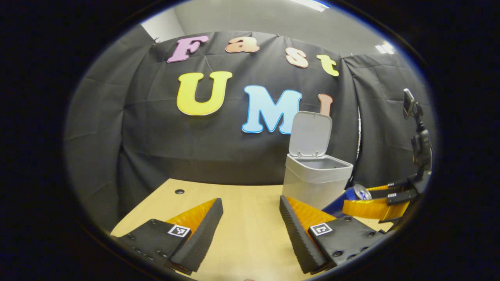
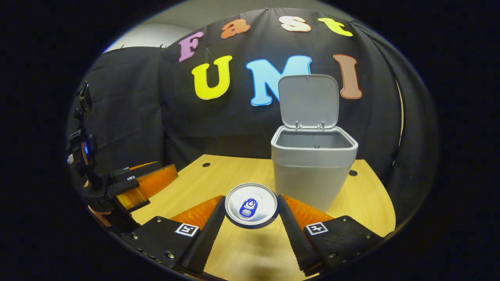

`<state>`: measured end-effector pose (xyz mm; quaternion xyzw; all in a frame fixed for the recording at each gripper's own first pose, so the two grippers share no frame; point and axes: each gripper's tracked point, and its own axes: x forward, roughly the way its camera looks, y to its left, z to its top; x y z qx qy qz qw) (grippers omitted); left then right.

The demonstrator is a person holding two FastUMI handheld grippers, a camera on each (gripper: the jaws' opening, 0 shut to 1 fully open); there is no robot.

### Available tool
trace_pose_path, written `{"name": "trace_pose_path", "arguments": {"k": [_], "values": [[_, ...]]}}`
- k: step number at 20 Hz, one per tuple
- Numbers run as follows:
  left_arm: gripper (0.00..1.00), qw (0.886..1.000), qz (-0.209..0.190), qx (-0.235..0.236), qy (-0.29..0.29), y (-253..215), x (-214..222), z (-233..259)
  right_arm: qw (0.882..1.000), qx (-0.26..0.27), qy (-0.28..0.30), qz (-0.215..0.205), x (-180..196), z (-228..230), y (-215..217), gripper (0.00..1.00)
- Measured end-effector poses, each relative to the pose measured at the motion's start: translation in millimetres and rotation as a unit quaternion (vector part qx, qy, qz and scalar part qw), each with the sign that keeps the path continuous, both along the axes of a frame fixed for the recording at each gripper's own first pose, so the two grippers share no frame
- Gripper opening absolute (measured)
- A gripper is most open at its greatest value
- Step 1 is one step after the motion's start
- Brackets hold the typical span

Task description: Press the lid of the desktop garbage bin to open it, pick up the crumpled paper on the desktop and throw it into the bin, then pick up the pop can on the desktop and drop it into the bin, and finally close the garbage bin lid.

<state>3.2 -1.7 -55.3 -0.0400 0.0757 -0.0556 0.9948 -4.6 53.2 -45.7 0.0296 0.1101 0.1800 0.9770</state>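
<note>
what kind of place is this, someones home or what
Probably a staged recording booth, not a home: black cloth wall hung behind a bare wooden desktop, with just a small bin and a pop can as props, and a handheld gripper on the can.

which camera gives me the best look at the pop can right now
The right gripper view: the pop can sits front and centre between the right tongs, its top and pull tab facing the camera. The left gripper view catches just part of it, far right beside the bin, partly hidden by those tongs.
</note>
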Motion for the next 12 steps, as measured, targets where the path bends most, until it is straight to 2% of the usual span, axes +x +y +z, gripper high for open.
{"name": "trace_pose_path", "arguments": {"k": [3, 7, 10, 12], "values": [[0.96, 1.000, 0.005, 0.004, -0.005, 1.5, -0.4, 4.6, 0.999, -0.004, -0.051, -0.007, 18.1, 35.6, -6.1, 0.84], [0.95, 1.000, 0.015, 0.000, -0.009, 2.7, 0.1, 6.9, 0.992, 0.017, -0.121, -0.012, 39.8, 89.4, -8.0, 0.84], [0.95, 1.000, 0.021, -0.001, -0.013, 3.1, 0.2, 9.6, 0.987, 0.012, -0.155, -0.035, 62.2, 109.6, -18.8, 0.84], [0.96, 1.000, 0.025, -0.003, -0.015, 3.2, 2.3, 10.5, 0.986, 0.006, -0.157, -0.059, 82.9, 108.8, -30.0, 0.84]]}}
